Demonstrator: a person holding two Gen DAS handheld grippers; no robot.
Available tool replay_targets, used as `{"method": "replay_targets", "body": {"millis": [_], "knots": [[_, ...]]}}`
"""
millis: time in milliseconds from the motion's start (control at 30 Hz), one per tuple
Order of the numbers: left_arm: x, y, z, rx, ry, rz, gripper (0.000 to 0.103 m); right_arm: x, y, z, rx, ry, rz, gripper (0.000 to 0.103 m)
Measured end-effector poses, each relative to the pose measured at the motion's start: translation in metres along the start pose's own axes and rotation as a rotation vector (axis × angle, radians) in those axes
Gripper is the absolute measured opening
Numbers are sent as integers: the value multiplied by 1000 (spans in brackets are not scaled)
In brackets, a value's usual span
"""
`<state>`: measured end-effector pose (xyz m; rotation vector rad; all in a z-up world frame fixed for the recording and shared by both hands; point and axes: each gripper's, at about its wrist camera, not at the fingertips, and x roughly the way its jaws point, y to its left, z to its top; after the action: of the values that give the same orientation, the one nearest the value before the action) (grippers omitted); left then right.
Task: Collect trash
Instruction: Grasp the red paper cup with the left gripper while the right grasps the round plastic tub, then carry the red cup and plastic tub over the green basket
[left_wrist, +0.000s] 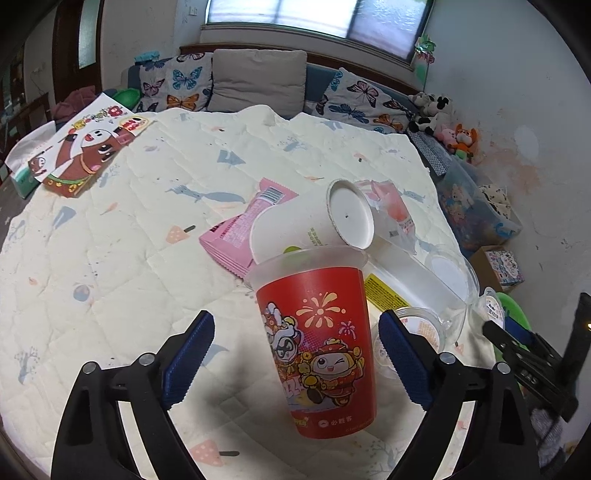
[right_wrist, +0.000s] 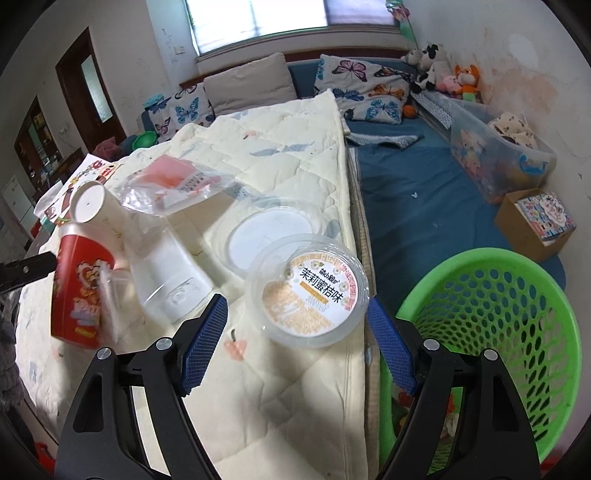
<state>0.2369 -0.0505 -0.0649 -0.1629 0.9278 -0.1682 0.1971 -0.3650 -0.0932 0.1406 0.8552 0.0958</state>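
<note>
A red printed cup (left_wrist: 317, 354) stands on the quilted cloth (left_wrist: 129, 240), with a white paper cup (left_wrist: 314, 221) lying tilted in its mouth. My left gripper (left_wrist: 295, 362) is open, its jaws on either side of the red cup without touching it. A clear plastic jelly cup with a printed lid (right_wrist: 310, 291) lies near the cloth's right edge. My right gripper (right_wrist: 297, 343) is open just in front of it. A green mesh basket (right_wrist: 491, 332) stands to the right, below the cloth's edge.
A pink wrapper (left_wrist: 240, 229), a clear bag with pink contents (right_wrist: 173, 184), a clear cup on its side (right_wrist: 170, 280) and a clear round lid (right_wrist: 269, 232) lie on the cloth. A printed paper bag (left_wrist: 81, 151) sits far left. A blue mat, cushions, toy bins lie beyond.
</note>
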Motion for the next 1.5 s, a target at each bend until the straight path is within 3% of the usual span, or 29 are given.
{"method": "replay_targets", "body": {"millis": [267, 700, 800, 867, 933, 1500], "knots": [[13, -2, -2, 0, 30, -39, 88, 12, -2, 4, 7, 14, -7, 70], [31, -4, -1, -17, 62, -77, 88, 7, -2, 5, 5, 1, 3, 69], [34, -3, 0, -25, 65, -83, 85, 1, 2, 1, -5, -7, 4, 69], [35, -2, 0, -32, 72, -87, 75, -2, 4, 0, -10, -11, 6, 69], [35, -2, 0, -35, 77, -94, 72, -6, 6, -3, -15, -16, 6, 69], [-17, -7, -19, 11, 39, -139, 70, -53, 19, -26, -28, -72, 29, 69]]}}
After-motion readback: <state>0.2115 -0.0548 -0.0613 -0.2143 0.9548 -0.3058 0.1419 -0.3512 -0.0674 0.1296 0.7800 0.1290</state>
